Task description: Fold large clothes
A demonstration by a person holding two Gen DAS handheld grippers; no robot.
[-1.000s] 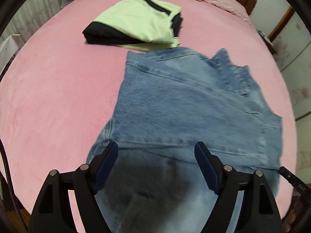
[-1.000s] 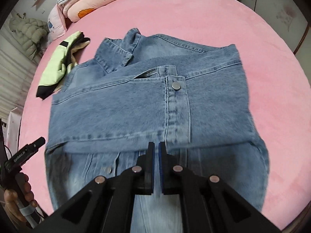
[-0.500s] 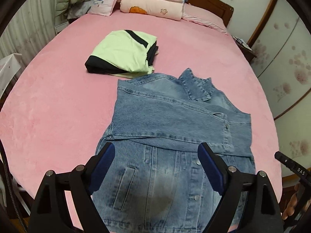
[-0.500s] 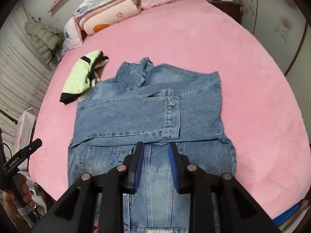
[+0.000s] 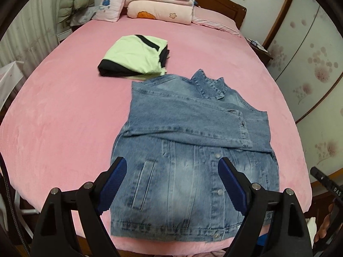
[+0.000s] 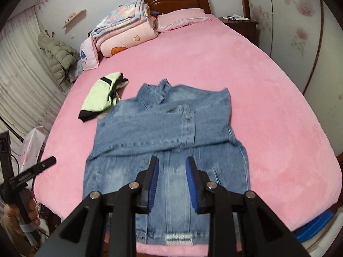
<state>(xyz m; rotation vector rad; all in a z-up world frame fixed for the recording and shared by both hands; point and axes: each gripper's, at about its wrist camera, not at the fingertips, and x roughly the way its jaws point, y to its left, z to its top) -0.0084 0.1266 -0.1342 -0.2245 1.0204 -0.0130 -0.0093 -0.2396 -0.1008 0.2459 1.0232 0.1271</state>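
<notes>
Below both parted jaws, apparently untouched: denim jacket (image 5: pixel 193 150).

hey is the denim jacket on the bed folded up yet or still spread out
Partly folded. The denim jacket lies flat, front up, on the pink bed, with its sleeves folded across the chest. The lower half is still spread out, hem unfolded.

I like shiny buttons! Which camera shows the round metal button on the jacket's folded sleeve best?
The right wrist view: the cuff button faces that camera, round and plain, though a bit blurred. In the left wrist view the same cuff lies edge-on, so the button barely shows.
</notes>
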